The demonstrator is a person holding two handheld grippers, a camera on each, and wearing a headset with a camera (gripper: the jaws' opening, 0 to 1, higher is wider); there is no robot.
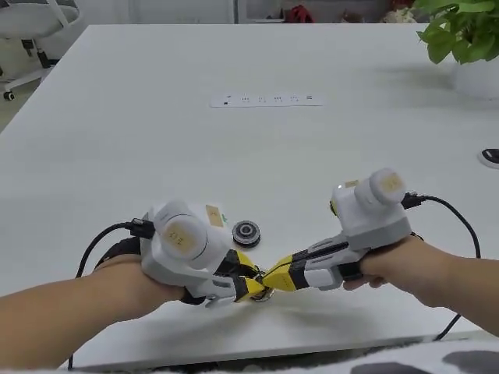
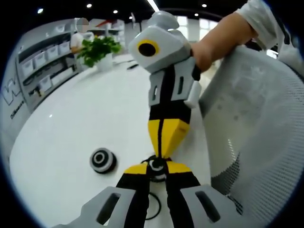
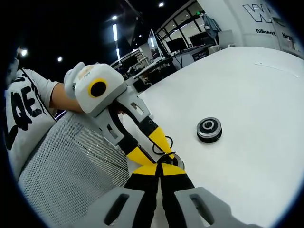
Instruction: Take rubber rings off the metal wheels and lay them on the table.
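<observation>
At the lower centre of the head view, near the front edge of the white worktop point(image 1: 257, 140), the left hand-held gripper point(image 1: 251, 287) and the right hand-held gripper point(image 1: 274, 280) meet tip to tip at a metal wheel point(image 2: 156, 164). The left hand-held gripper is clenched on that wheel, one yellow tip on each side; the right one's jaws are pressed together at the wheel's rim, and what they pinch cannot be told. A second metal wheel point(image 1: 246, 231), dark-banded round its rim, lies flat on the worktop just above them in the frame, touching neither.
</observation>
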